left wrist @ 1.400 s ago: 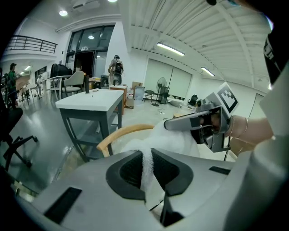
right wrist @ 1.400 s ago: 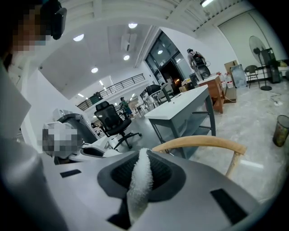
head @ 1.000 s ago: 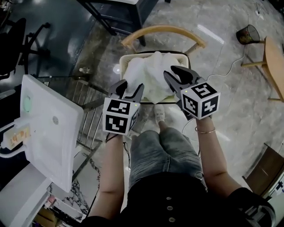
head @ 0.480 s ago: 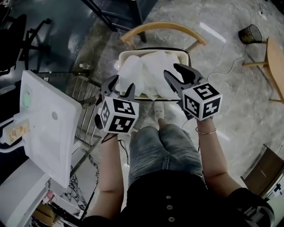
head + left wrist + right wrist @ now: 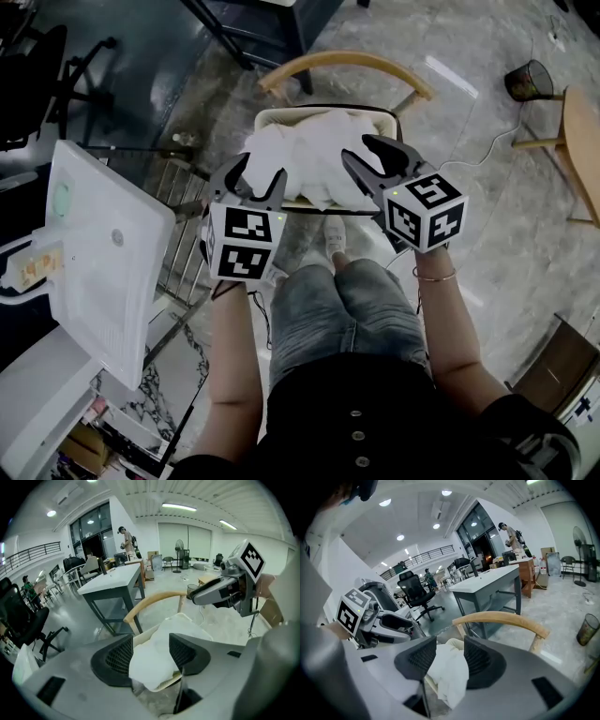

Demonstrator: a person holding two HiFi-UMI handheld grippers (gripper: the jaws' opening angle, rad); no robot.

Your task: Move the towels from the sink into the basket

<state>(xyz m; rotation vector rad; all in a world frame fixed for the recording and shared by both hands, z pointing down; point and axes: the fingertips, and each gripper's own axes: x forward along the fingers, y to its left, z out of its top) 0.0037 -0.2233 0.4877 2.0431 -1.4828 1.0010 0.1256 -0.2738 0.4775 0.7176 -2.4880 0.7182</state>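
Sink (image 5: 112,281) stood well left of the basket (image 5: 383,113); no towel showed in it. Chair (image 5: 347,62) carried the basket on its seat. Towels (image 5: 305,155) lay heaped inside the basket, one fold hanging over its near rim.

Left gripper (image 5: 260,171) hovered at the basket's left edge. Its fingers had just been spreading and stood apart, cloth in line between them but unpressed. Right gripper (image 5: 358,148) hovered over the basket's right side, fingers apart, gripping nothing.

Judged a release step: lift straight off so no cloth drags out, then tuck the hanging fold.
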